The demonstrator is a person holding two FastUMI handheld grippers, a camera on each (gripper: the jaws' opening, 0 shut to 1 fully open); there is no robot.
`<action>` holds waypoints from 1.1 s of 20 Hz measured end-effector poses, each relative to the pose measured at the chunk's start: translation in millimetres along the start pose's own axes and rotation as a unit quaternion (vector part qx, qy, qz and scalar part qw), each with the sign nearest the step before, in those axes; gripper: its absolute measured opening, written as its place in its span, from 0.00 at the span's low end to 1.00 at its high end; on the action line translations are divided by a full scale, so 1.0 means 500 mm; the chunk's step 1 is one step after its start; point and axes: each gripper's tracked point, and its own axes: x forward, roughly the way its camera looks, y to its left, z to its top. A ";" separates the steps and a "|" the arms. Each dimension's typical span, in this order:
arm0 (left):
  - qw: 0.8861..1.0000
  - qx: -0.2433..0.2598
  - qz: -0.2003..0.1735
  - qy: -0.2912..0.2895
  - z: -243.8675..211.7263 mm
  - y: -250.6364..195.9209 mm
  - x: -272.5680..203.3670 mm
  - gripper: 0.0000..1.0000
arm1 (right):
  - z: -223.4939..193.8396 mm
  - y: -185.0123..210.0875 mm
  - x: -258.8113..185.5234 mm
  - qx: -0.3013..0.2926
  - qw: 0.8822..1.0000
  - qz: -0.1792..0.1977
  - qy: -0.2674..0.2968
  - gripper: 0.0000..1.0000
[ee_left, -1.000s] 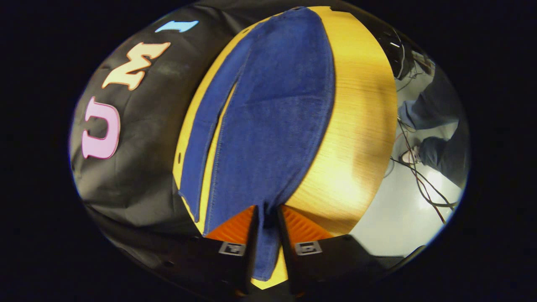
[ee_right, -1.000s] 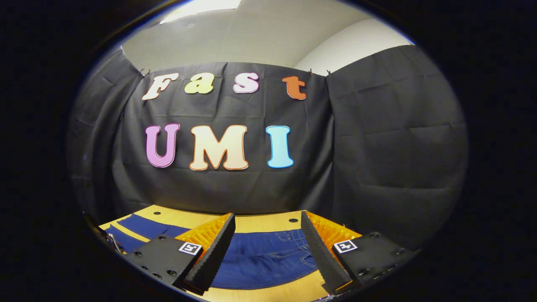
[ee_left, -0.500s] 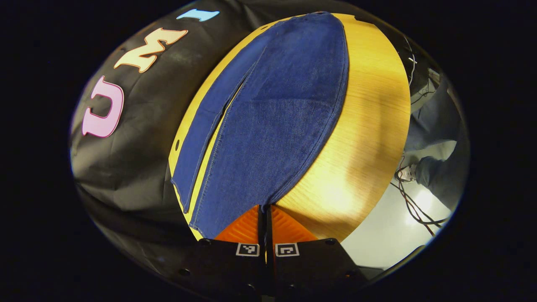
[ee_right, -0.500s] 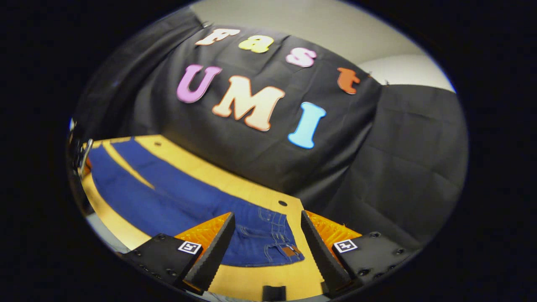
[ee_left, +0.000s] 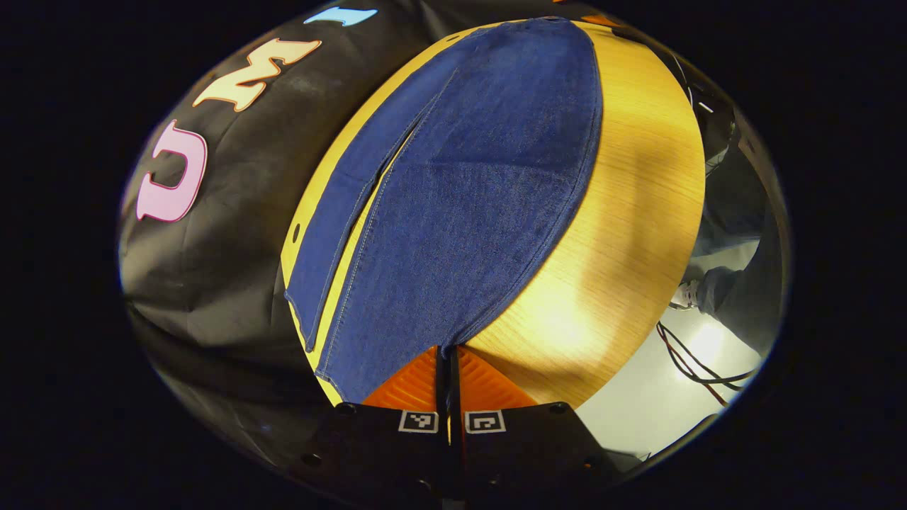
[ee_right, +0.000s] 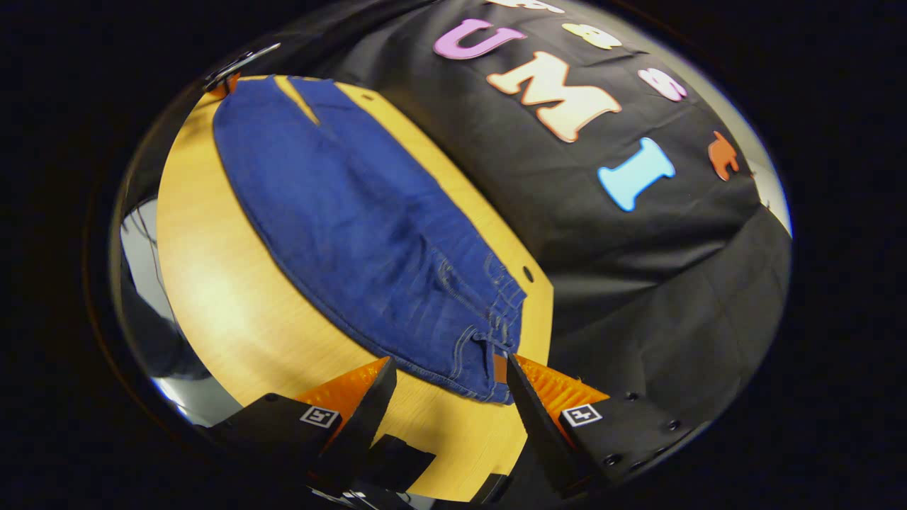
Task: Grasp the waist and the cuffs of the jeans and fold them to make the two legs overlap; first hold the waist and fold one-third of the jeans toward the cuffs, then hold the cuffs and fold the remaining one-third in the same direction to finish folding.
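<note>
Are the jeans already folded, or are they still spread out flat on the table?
Spread. The jeans lie full length on the wooden table, both legs side by side with a gap between them, waist flat, no layer doubled over.

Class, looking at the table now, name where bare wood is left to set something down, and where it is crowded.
Free: the wide strip of table between the jeans and the near edge. Crowded: the wall side, where the jeans leave only a thin margin.
</note>
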 end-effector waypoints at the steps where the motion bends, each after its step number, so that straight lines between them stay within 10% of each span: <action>1: 1.000 -0.002 -0.001 0.002 0.002 0.000 0.001 0.00 | -0.001 0.011 0.013 -0.019 1.000 0.012 0.004 0.98; 8: 0.999 -0.029 -0.014 0.019 -0.001 0.003 0.005 0.00 | -0.005 0.069 0.103 -0.138 0.987 0.077 0.024 0.83; 16: 0.995 -0.094 -0.012 0.024 0.003 0.013 0.003 0.00 | -0.016 0.077 0.134 -0.117 0.990 0.078 0.031 0.03; 22: 0.981 -0.185 0.063 0.003 0.055 0.114 -0.041 0.00 | 0.078 -0.024 0.103 -0.033 0.999 0.000 -0.001 0.03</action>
